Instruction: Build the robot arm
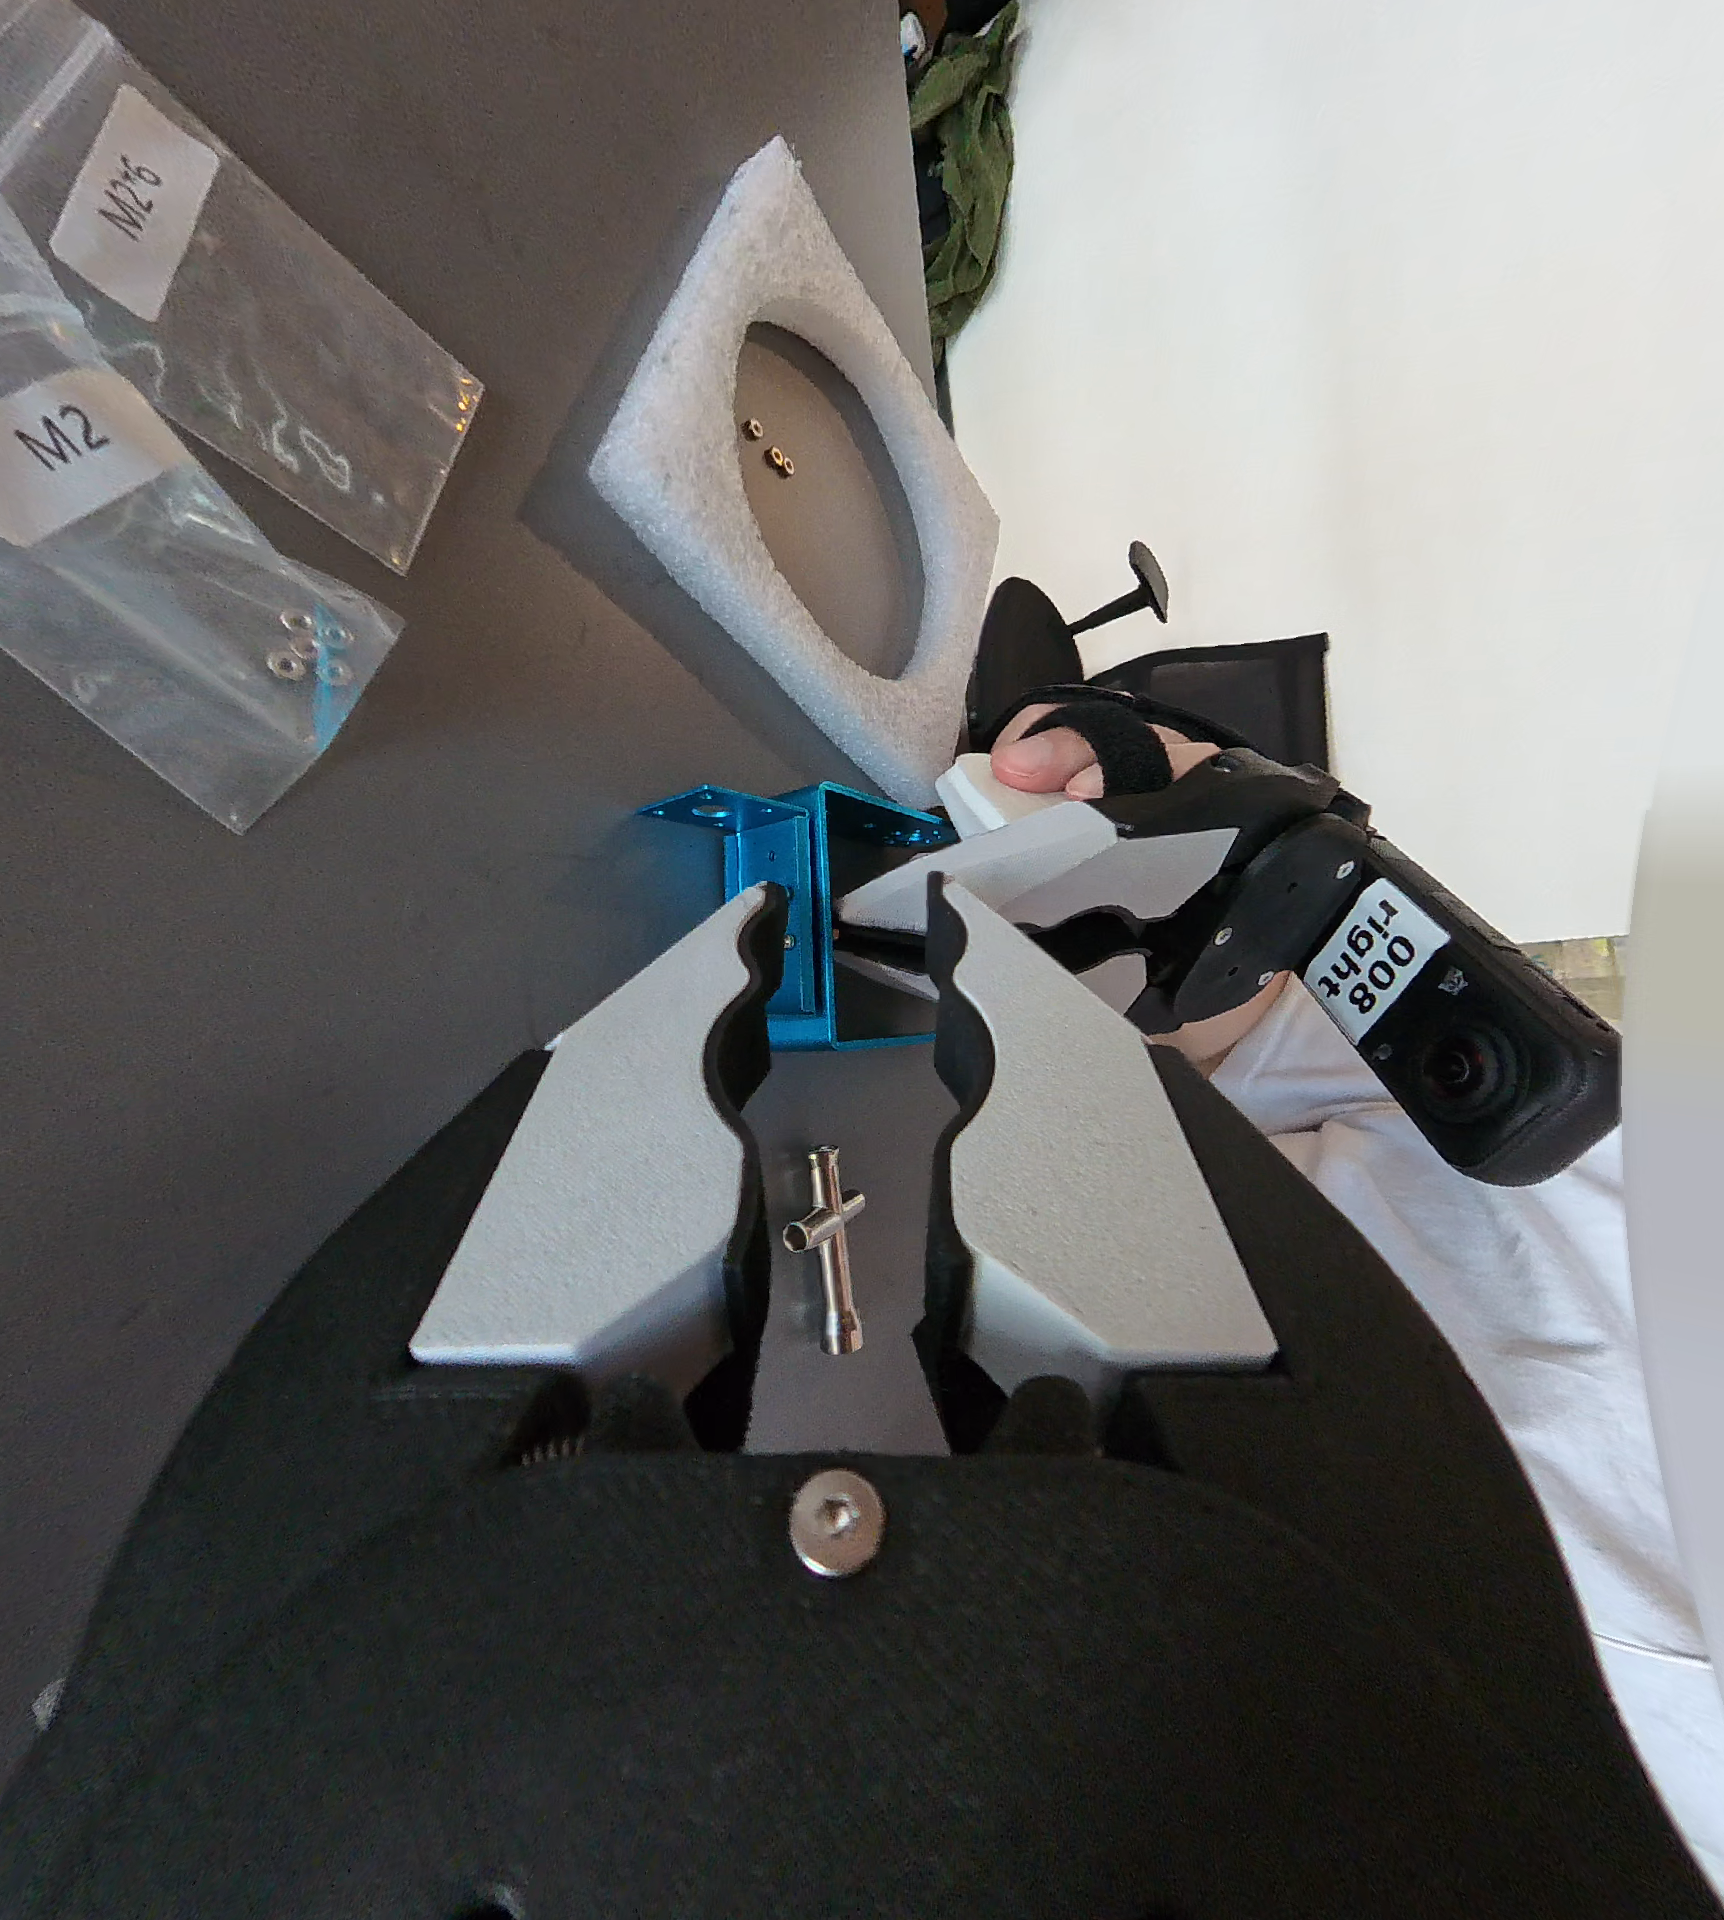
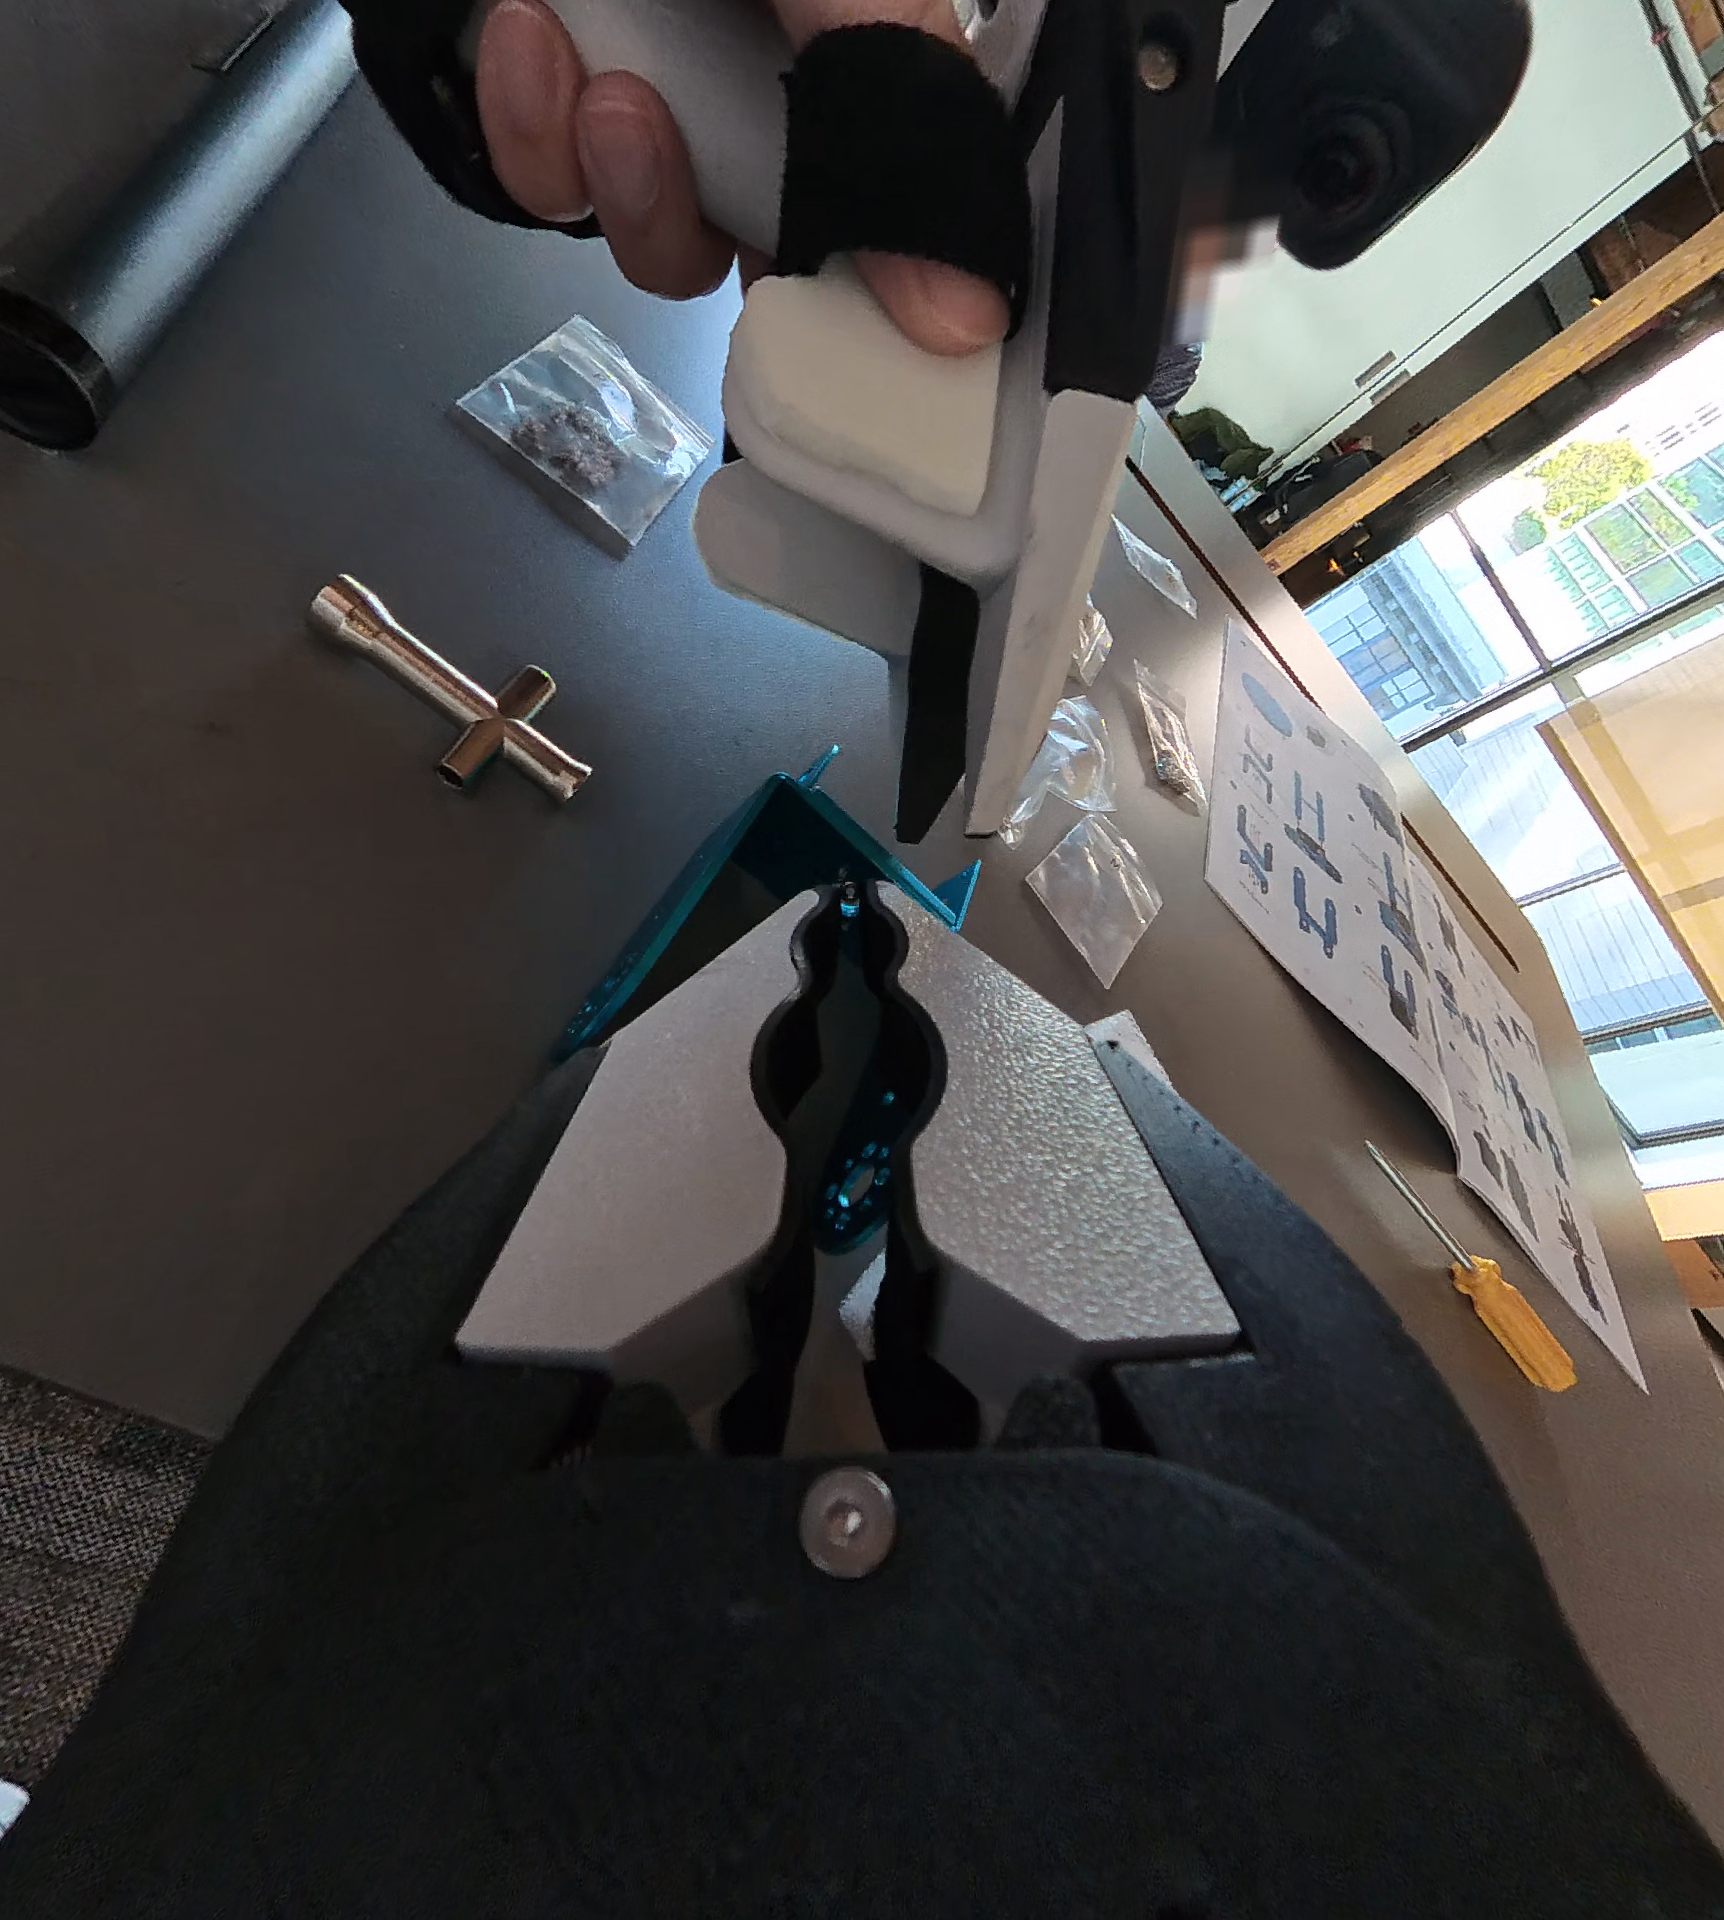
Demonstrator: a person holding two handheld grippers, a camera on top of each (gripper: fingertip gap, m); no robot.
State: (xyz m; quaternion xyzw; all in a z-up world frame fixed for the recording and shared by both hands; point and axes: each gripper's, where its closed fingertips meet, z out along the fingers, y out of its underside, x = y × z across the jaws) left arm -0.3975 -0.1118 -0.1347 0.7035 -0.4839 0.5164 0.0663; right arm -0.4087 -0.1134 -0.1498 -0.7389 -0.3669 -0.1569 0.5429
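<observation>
Pinching a small screw at their tips, the right gripper (image 2: 853,899) fingers sit together against the blue metal bracket (image 1: 785,940) on the grey worktop (image 1: 214,1039). Beside the bracket, the left gripper (image 1: 850,904) holds its fingers apart, gripping nothing. A cross-shaped socket wrench (image 1: 830,1247) lies beneath them. White foam (image 1: 796,343) sits near the worktop's far edge.

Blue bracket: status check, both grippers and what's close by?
Right gripper shut on blue bracket. Left gripper open, tips at the bracket. Cross wrench lies beneath it.
</observation>
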